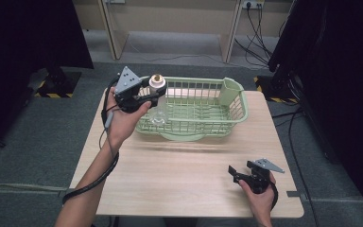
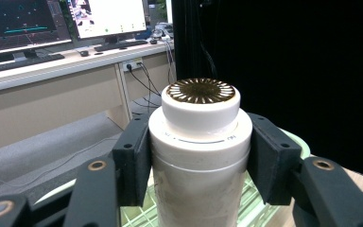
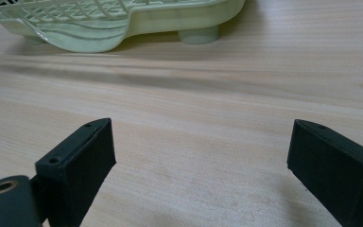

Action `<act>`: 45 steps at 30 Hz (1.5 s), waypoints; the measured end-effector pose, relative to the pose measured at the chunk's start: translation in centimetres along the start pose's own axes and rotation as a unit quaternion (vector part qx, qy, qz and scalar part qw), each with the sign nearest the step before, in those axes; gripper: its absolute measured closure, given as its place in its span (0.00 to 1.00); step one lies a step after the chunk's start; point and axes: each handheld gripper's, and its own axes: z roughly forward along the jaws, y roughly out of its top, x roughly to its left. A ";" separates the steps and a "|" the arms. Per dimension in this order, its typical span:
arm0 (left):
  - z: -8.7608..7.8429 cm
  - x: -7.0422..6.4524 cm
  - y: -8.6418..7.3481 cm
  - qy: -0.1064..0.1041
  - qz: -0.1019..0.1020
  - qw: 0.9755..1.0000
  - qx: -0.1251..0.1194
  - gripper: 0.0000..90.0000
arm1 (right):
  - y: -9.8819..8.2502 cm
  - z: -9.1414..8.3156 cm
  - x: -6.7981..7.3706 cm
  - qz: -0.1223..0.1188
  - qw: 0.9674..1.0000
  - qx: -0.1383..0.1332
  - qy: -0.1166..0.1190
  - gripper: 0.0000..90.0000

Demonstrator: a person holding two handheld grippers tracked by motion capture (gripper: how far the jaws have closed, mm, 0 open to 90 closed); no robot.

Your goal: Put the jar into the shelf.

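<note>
A white cylindrical bottle [image 2: 199, 156], capped by a stepped lid with a dark, gold-slotted top, is clamped upright in the left gripper [image 1: 147, 96] above the left end of a pale green dish rack [image 1: 238, 111] on a wooden table [image 1: 184, 170]; in the left gripper view both black pads [image 2: 133, 163] press flat against the bottle's sides just below the lid's lower step. The body looks like hard, smooth plastic or glazed ceramic (which of the two cannot be told from here), so it should keep its shape under the jaws but may slide or twist if the squeeze eases; its weight, and whether it holds anything, cannot be judged by sight. The straight wall under the lid appears the safest place to hold, since the narrower top step offers less surface and the lid might come loose. A small clear glass item [image 1: 158, 118] lies in the rack below the bottle and looks breakable, calling for a gentle set-down beside it. At the table's near right edge the right gripper [image 1: 234, 172] rests low, its jaws spread wide and empty, facing the rack across bare wood.
</note>
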 end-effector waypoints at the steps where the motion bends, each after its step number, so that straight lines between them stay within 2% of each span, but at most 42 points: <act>1: 0.2 0.1 0.1 0.002 -0.002 1.000 0.000 0.51 | 0.0 0.0 0.0 0.000 1.000 0.000 0.000 0.10; 11: 0.7 0.4 0.5 0.010 -0.005 1.000 0.003 0.51 | 0.0 0.0 0.0 0.001 1.000 0.000 0.001 0.10; 15: 1.2 0.6 0.7 0.018 -0.012 1.000 0.003 0.51 | 0.0 0.0 0.0 0.000 1.000 0.000 0.001 0.10; 27: 3.4 1.8 0.9 0.050 -0.021 0.998 0.022 0.51 | 0.0 -0.1 -0.1 0.000 1.000 -0.002 0.001 0.10; 38: 5.2 2.8 0.3 0.063 -0.038 0.997 0.040 0.51 | 0.0 0.0 -0.1 -0.001 1.000 -0.001 0.001 0.10; 39: 5.5 3.1 0.3 0.060 -0.033 0.997 0.038 0.51 | 0.0 0.0 -0.1 -0.001 1.000 -0.001 0.001 0.10; 43: 6.2 3.5 -0.1 0.066 -0.036 0.996 0.046 0.51 | 0.0 0.0 -0.1 -0.001 1.000 -0.001 0.001 0.10; 45: 6.4 3.6 -0.4 0.074 -0.048 0.995 0.056 0.51 | 0.0 0.0 -0.1 -0.001 1.000 -0.001 0.002 0.10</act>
